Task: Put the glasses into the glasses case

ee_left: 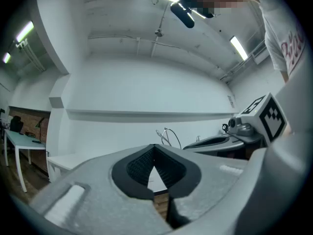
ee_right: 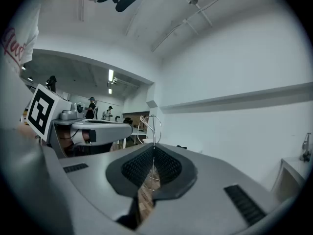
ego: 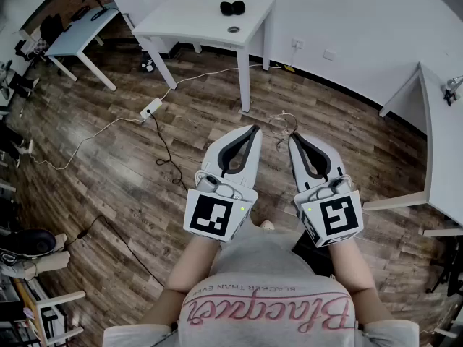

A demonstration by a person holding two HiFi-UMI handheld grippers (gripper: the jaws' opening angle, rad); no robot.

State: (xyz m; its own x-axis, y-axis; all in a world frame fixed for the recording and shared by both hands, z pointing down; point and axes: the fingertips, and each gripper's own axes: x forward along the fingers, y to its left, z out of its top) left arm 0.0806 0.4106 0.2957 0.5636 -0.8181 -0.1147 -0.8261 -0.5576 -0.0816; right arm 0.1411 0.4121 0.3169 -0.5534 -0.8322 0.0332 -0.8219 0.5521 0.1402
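Observation:
Thin wire-framed glasses [ego: 283, 124] hang over the wooden floor from the tip of my right gripper [ego: 292, 139], which is shut on them. In the right gripper view the wire runs up between the closed pads [ee_right: 168, 166] and a lens loop of the glasses [ee_right: 151, 125] stands above my right gripper [ee_right: 153, 148]. My left gripper [ego: 255, 128] is held beside it, shut with nothing in it; its tips meet [ee_left: 155, 147]. The left gripper view shows the glasses [ee_left: 169, 137] to its right. A small black object [ego: 232, 7], perhaps the case, lies on the far white table [ego: 195, 22].
A power strip [ego: 150, 108] and cables trail across the floor between me and the table. A white desk [ego: 440, 143] stands at the right and a pale blue table [ego: 78, 27] at the far left. Shoes [ego: 29, 243] lie at the left edge.

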